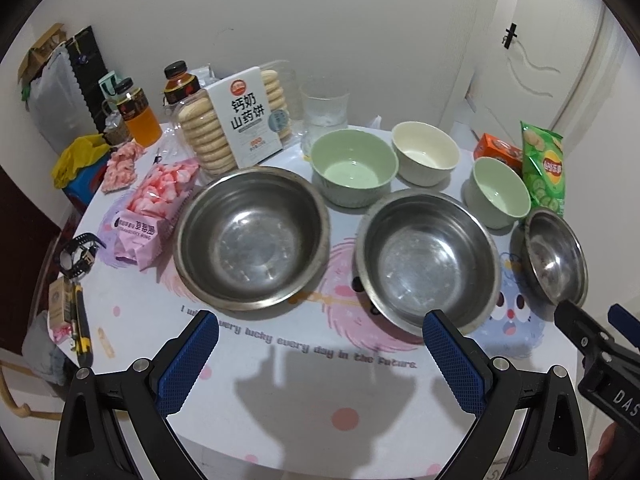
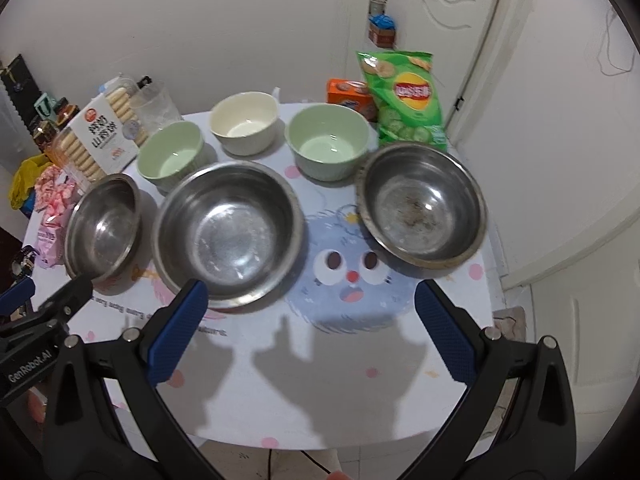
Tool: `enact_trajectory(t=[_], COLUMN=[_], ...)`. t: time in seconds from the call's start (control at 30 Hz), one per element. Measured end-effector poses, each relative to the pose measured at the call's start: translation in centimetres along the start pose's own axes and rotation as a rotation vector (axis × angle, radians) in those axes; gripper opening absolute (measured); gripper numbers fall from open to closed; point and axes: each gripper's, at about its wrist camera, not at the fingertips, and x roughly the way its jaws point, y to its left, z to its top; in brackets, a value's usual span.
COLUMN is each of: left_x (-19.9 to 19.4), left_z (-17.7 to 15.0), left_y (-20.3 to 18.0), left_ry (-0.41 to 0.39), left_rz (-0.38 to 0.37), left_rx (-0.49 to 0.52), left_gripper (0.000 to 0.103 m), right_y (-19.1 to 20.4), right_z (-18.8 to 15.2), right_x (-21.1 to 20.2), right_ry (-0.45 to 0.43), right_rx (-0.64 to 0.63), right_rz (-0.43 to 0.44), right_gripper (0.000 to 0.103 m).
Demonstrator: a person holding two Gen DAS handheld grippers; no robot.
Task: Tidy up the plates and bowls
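Counting steel bowls (image 2: 228,232): 3 | green bowls (image 2: 328,142): 2 | cream bowl (image 2: 244,122): 1 | both grippers' fingers (image 1: 188,360) wide, empty

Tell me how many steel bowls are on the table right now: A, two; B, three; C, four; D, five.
B: three steel bowls stand in a front row, the left one, the middle one and the right one, each empty and apart from the others, not nested.
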Motion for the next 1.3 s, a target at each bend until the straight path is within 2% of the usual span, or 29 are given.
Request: enact_trajectory(t=[0.07, 0.17, 0.33, 0.43, 0.57, 0.63, 0.8, 1.07, 1.2, 1.27, 1.3], left_x=[0.6, 2.3, 4.0, 4.9, 6.9, 8.1, 10.6, 13.8, 15.1, 15.7, 16.0], left_z=[0.1, 0.1, 0.3, 0.6, 0.9, 1.1, 1.4, 2.4, 2.5, 2.7, 2.8], left_y=[0.7, 2.1, 5.6, 7.9, 10.8, 12.0, 14.2, 16.1, 16.4, 16.5, 16.6], left_ry=[0.016, 0.081, 0.105, 0.1, 0.143, 0.162, 0.205, 0.245, 0.274, 0.29, 0.297], left_rz=[-0.012, -0.036, -0.033, -0.005, 0.0, -0.006, -0.017, -0.062, -0.081, -0.079, -0.085], left_rx=[-0.003, -0.006, -0.068, -0.107, -0.166, -0.187, -0.233, -0.274, -0.277, -0.273, -0.271], left_gripper=[0.103, 0.103, 0.103, 0.103, 0.1, 0.091, 0.084, 0.08, 0.068, 0.062, 0.053], right_y=[1.0, 3.0, 6.9, 9.9, 13.4, 15.4, 19.3, 22.1, 22.6, 22.6, 22.6], right_z=[0.5, 1.3, 3.2, 4.3, 5.6, 6.3, 6.7, 5.8, 5.6, 5.6, 5.6], right_x=[0.6, 1.6, 3.8, 5.5, 7.9, 9.2, 11.7, 14.9, 16.3, 17.0, 17.5], right_ry=[0.006, 0.014, 0.035, 0.053, 0.087, 0.103, 0.161, 0.241, 0.273, 0.294, 0.31], right_rx=[-0.009, -0.057, -0.115, -0.164, -0.219, -0.256, -0.324, -0.364, -0.374, -0.371, -0.368], right_rz=[0.033, 0.041, 0.117, 0.143, 0.179, 0.196, 0.243, 0.235, 0.223, 0.221, 0.225], right_gripper=[0.103, 0.103, 0.103, 0.103, 0.101, 0.096, 0.087, 0.07, 0.067, 0.057, 0.05])
